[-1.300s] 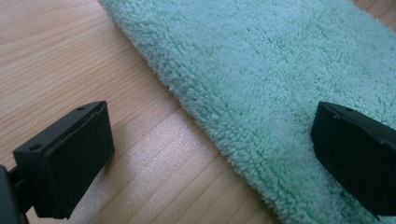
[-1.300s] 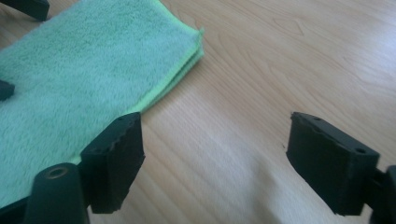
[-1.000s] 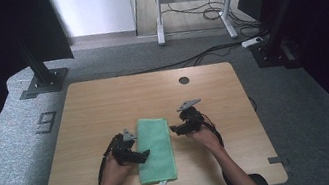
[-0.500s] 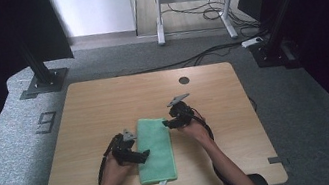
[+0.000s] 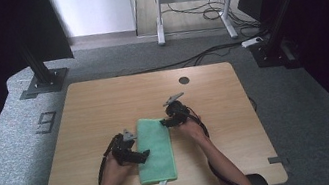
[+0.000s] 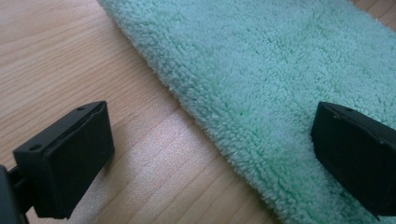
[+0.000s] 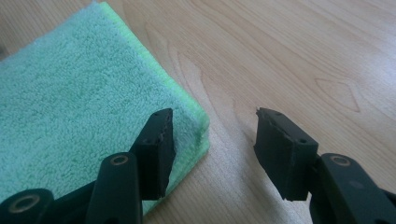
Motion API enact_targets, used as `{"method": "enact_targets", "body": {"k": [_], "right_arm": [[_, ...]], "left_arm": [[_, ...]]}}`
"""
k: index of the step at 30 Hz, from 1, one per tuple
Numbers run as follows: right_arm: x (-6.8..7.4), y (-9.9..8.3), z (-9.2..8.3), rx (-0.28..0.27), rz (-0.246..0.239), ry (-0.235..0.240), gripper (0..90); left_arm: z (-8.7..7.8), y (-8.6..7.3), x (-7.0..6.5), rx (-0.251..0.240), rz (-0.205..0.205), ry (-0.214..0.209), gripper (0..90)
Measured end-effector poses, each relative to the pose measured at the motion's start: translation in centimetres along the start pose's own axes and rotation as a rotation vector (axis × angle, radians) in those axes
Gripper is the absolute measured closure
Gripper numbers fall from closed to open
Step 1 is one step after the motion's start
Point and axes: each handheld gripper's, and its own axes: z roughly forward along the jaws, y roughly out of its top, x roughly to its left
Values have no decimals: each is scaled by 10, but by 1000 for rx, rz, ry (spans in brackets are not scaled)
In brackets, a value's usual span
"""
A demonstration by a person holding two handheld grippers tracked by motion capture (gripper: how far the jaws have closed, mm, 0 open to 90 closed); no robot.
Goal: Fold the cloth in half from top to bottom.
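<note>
Folded mint-green terry towel (image 5: pixel 154 149) lies flat on light wood table (image 5: pixel 103 102), unmoved. Right gripper (image 7: pixel 212 135) shifted in to towel's far right corner since 1 s ago, jaws narrowing, straddling corner, not pinching. Left gripper (image 6: pixel 210 154) unmoved, jaws wide astride left edge.

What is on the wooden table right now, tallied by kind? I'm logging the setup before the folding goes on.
Green towel, folded, lying flat: 1
Hand-held grippers, left gripper and right gripper, both with jaws apart at the towel's edges: 2
Round dark hole in the table top: 1
Total: 4
</note>
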Motion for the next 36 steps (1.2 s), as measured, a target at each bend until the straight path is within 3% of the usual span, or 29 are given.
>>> {"method": "enact_targets", "body": {"k": [5, 12, 17, 36], "right_arm": [[0, 0, 4, 10, -10, 5, 489], [2, 0, 4, 11, -13, 62, 691], [4, 1, 4, 20, 13, 95, 826], [6, 3, -3, 27, 6, 84, 840]], "left_arm": [[0, 0, 0, 3, 3, 1, 0], [0, 0, 0, 0, -1, 0, 0], [0, 0, 0, 0, 0, 0, 0], [0, 0, 1, 2, -15, 16, 0]]}}
